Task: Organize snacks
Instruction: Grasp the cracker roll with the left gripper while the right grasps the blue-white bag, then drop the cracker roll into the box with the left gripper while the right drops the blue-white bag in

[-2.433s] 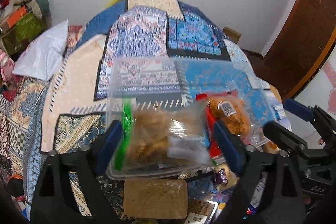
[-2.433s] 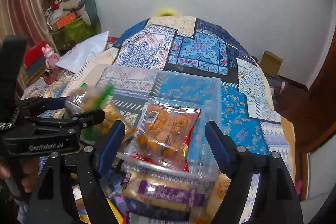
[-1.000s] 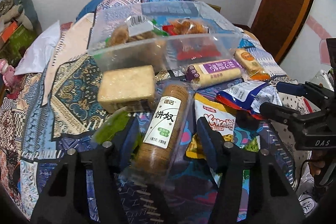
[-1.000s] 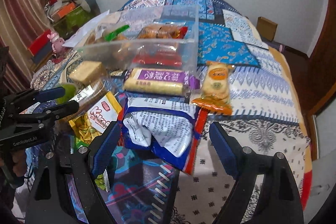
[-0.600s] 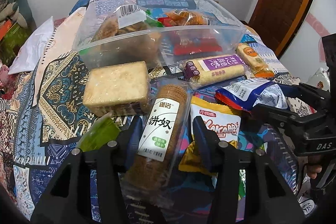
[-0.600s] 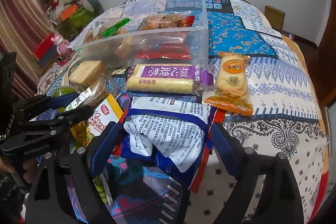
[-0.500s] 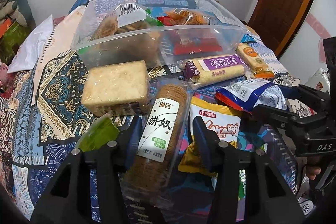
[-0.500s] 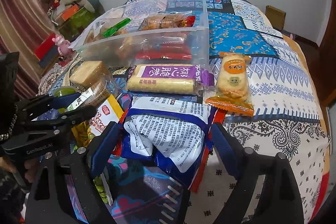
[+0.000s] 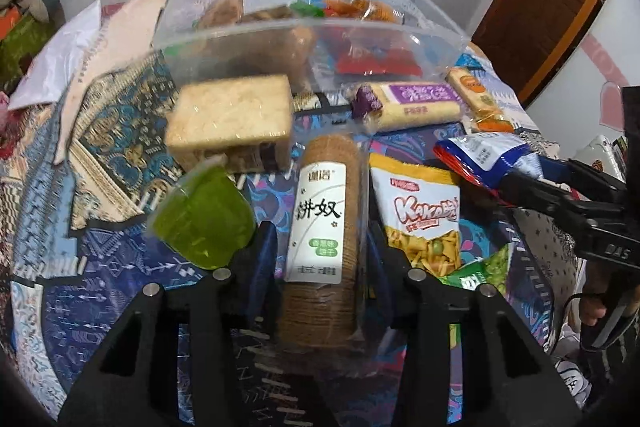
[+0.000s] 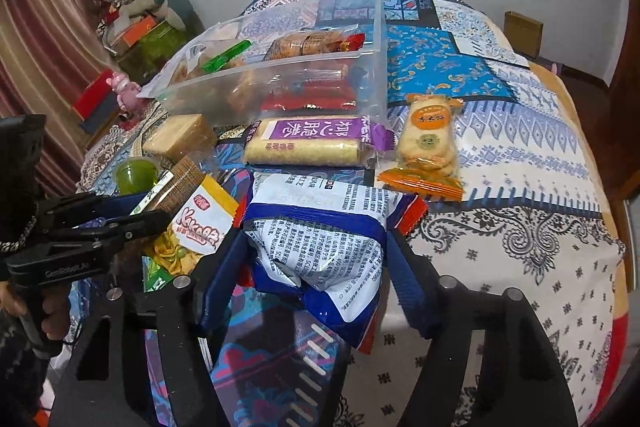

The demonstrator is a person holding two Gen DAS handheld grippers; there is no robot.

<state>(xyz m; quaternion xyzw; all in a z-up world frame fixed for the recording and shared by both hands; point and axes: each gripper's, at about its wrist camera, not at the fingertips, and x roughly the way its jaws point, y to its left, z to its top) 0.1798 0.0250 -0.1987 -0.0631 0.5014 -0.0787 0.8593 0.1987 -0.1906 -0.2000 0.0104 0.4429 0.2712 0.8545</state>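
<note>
While the patterned patchwork bed (image 10: 532,131) carries everything, one clear plastic bin (image 10: 280,75) with a few packets inside sits at the far side of seven loose snacks. One crinkled blue-and-white foil bag (image 10: 320,247) lies between my right fingers (image 10: 316,263), which sit close on its sides, though I cannot tell whether they grip. One long brown biscuit roll with a white label (image 9: 322,239) runs lengthwise away from me between my left fingers (image 9: 320,259), apart either side.
</note>
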